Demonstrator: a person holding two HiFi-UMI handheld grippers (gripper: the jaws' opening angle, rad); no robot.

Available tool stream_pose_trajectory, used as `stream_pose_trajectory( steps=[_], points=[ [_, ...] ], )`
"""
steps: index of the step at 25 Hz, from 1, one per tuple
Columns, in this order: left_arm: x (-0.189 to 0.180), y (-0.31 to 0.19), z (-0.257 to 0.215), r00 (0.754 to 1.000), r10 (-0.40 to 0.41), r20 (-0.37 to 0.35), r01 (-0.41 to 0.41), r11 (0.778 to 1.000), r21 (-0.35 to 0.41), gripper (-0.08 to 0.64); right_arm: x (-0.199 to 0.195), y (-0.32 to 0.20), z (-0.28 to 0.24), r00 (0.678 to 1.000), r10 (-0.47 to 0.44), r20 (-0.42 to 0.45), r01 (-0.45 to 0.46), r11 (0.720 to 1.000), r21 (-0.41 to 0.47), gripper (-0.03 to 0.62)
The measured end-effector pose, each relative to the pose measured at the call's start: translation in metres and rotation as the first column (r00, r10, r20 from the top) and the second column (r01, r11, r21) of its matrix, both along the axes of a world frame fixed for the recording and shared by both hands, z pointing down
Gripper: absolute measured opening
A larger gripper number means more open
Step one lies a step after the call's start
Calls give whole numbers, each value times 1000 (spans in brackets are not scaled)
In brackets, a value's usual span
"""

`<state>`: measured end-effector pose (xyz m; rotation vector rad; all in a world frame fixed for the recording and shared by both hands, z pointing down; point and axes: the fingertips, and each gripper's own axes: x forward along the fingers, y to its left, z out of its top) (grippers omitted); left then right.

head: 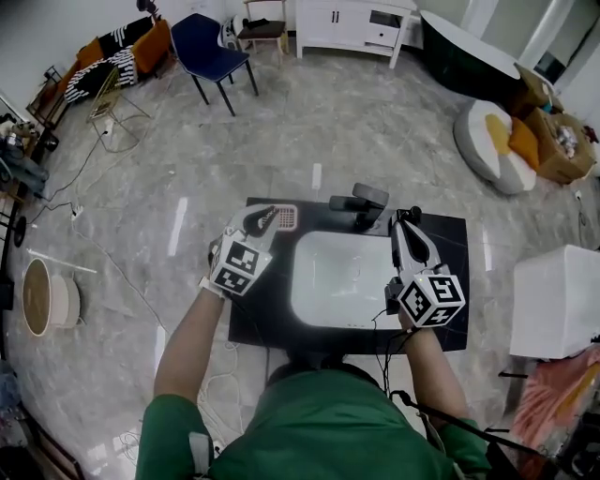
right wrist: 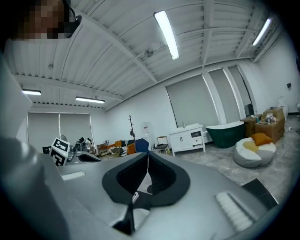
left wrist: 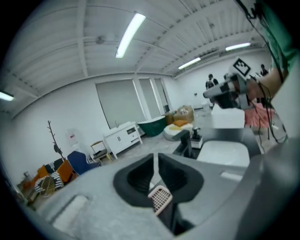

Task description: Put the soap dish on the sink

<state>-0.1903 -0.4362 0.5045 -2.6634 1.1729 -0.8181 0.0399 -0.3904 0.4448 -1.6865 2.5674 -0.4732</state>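
Note:
The soap dish (head: 286, 217), a small pinkish grid tray, is at the back left corner of the black counter (head: 441, 239), left of the white sink basin (head: 342, 278). My left gripper (head: 267, 221) is shut on the soap dish; in the left gripper view the soap dish (left wrist: 160, 197) sticks out tilted below the closed jaws of that gripper (left wrist: 154, 171). I cannot tell whether the dish touches the counter. My right gripper (head: 403, 231) hovers over the counter's right side, shut and empty, as the right gripper view (right wrist: 148, 164) also shows.
A black faucet (head: 366, 200) and a small dark dispenser (head: 409, 215) stand behind the basin. A white box (head: 555, 300) is right of the counter. A blue chair (head: 214, 49), white cabinet (head: 354, 23), dark bathtub (head: 467, 58) and beanbag (head: 492, 141) stand further back.

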Motion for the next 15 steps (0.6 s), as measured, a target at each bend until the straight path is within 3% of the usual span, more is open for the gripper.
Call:
stream_pose_trajectory(
  steps=[5,11,15],
  points=[
    [-3,20,-75,995,-42,-94,52,993,106,18,-5,16,-45,1000,-20,-2,21,996,90,6],
    [12,55,-149,980,-75,-184,125,953,277,2,-3,41,-77,1000,-24,-19,27,986,166,6],
    [18,71,-166,968,-129,-217,189,940,284,-2,-1,50,-94,999,-20,-34,26,978,205,6]
  ],
)
